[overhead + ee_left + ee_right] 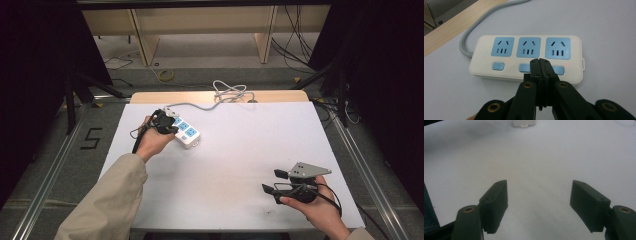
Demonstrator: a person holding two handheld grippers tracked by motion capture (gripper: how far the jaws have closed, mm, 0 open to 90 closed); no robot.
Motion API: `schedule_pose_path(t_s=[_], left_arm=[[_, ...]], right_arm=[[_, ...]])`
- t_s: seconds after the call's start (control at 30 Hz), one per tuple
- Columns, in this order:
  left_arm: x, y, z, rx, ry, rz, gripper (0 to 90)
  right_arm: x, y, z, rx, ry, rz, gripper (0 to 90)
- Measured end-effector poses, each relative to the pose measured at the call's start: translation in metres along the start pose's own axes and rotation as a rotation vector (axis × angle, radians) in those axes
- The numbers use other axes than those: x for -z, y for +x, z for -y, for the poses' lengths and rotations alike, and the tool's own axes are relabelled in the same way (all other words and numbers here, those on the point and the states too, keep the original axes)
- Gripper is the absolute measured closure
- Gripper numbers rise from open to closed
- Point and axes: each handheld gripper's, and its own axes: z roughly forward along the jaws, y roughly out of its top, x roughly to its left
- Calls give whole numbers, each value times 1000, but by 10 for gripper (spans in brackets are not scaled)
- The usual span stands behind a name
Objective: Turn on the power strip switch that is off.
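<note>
1. Power strip (526, 58) is lying flat at the desk's (235, 145) far left, its grey cord (220, 97) trailing toward the back edge.
2. Left hand-held gripper (541, 65) is clenched, tips pressing between two blue switches.
3. Right hand-held gripper (539, 202) is hovering released, near right.

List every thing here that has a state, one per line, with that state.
Left tongs: shut, tips over the power strip's switch row.
Right tongs: open, holding nothing.
Power strip: flat on the table, all three sockets unoccupied.
Strip's cable: loosely coiled at the table's far edge.
</note>
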Motion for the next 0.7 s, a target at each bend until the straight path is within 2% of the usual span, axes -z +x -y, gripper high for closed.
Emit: schedule_pose_path(t_s=[0.7], left_arm=[[-6, 8, -8, 1, 25, -18, 899]], right_arm=[[0, 1, 0, -2, 2, -2, 308]])
